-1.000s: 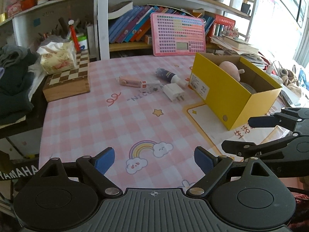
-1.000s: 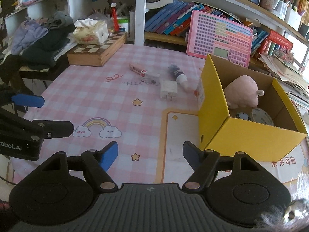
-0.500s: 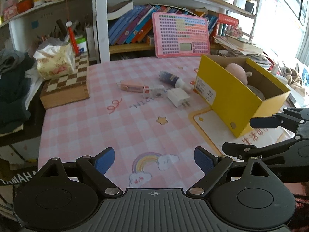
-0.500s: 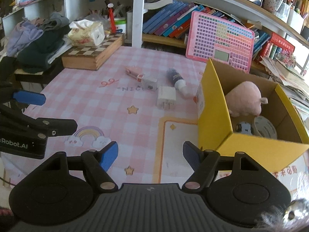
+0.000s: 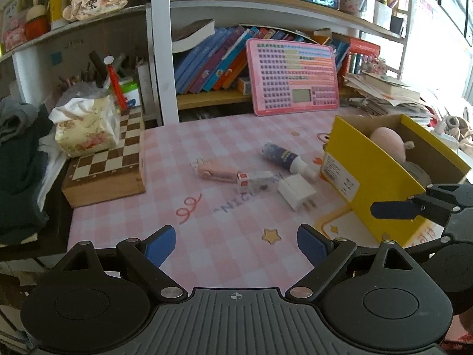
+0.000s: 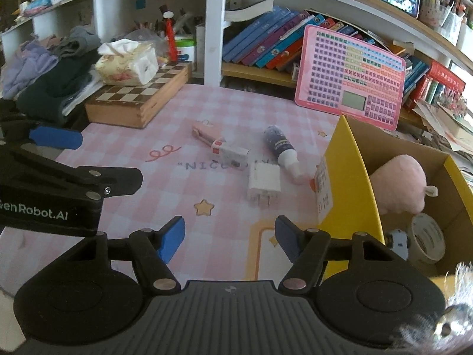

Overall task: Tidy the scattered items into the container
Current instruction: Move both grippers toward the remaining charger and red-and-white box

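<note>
1. A table (image 5: 124, 224) covered with a pink checked cloth printed with stars and lettering.
2. Mid-table, close together: a pink gadget (image 5: 211, 172), a small white box (image 5: 254, 181), a white charger plug (image 5: 296, 193) and a dark tube with a white cap (image 5: 283, 157).
3. At the right, an open yellow cardboard box (image 5: 366, 177).
4. At the left, a wooden chessboard box (image 5: 108, 171).

4 items (image 5: 296, 192) – beside yellow box (image 5: 369, 174).

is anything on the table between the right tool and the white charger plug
Nothing visible. Only bare pink tablecloth lies between the open right tool and the white charger plug. The small white box and the bottle lie beyond the plug.
</note>
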`<state>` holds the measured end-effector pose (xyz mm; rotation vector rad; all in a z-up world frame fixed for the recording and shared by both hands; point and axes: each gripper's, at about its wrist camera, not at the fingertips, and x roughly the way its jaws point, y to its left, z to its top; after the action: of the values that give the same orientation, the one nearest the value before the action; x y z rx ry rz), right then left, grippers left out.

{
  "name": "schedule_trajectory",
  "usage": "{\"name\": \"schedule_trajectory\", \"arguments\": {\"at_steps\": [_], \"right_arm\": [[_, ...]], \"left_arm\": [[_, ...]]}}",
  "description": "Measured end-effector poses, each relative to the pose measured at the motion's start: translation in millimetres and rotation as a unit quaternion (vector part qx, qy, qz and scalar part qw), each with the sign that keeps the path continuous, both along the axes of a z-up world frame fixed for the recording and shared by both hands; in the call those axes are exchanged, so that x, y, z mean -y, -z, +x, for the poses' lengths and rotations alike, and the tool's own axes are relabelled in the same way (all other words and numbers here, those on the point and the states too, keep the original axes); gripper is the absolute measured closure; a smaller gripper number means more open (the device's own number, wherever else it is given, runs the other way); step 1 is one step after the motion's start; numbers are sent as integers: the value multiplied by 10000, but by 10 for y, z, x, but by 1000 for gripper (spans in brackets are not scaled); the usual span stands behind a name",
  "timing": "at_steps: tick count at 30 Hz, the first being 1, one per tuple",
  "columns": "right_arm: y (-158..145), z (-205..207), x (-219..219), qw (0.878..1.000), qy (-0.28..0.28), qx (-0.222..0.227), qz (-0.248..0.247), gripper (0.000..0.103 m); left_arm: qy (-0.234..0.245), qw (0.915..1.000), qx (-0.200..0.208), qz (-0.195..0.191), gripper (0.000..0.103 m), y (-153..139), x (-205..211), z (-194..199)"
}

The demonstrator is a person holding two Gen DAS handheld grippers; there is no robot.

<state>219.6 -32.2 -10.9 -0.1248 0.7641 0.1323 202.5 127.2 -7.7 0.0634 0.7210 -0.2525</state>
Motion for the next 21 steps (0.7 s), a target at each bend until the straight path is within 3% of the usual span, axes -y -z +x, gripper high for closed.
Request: {"name": "schedule_trajectory", "arguments": {"at_steps": [21], "right_arm": [[341, 896, 67, 9961, 718, -453, 222, 36]], "left_arm": [[27, 9998, -168, -122, 12, 218, 186, 870]]}}
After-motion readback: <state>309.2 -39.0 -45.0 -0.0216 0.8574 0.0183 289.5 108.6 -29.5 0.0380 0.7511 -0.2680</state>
